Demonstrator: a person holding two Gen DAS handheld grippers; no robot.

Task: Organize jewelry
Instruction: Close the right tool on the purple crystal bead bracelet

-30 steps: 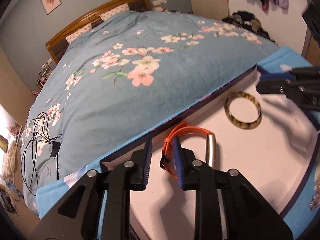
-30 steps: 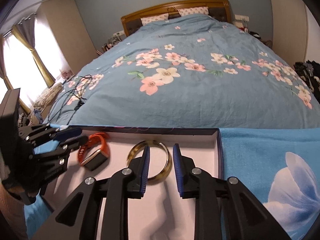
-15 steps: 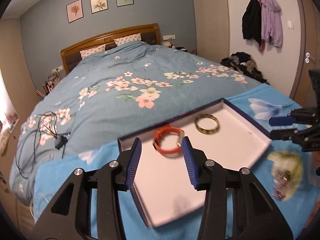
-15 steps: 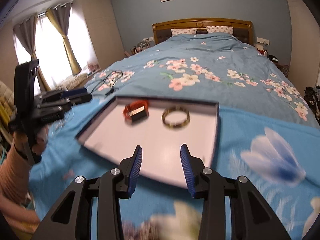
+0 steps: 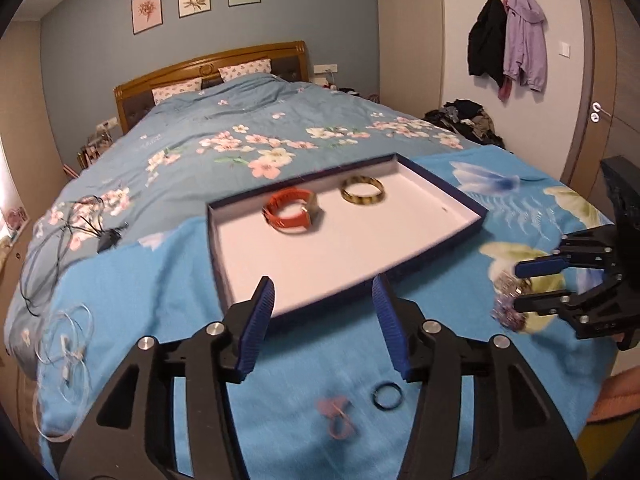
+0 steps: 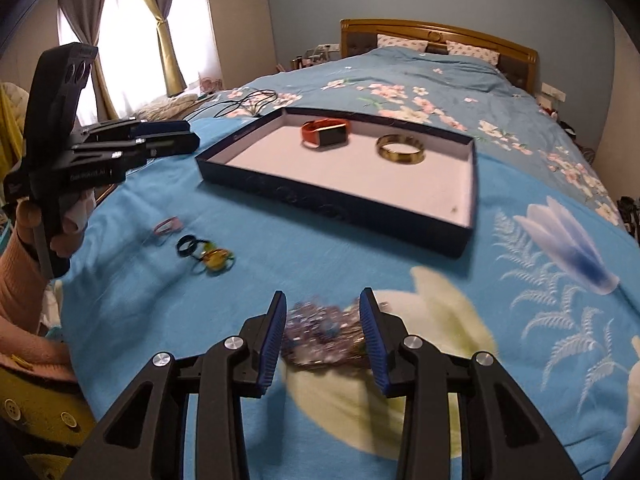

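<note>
Right wrist: beaded bracelet [image 6: 324, 338] between parted right gripper [image 6: 323, 336] pads.

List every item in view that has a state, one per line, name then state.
Shallow navy tray with white floor: open, no lid.
Orange-strapped watch: in tray, on its side.
Mottled gold bangle: in tray, flat.
Purple beaded pile: on blanket, between right gripper fingers, ungripped.
Black ring: on blanket.
Left gripper: open, empty.

Watch [image 6: 326, 134] and bangle [image 6: 400, 149] lie side by side in tray [image 6: 332, 200].
</note>
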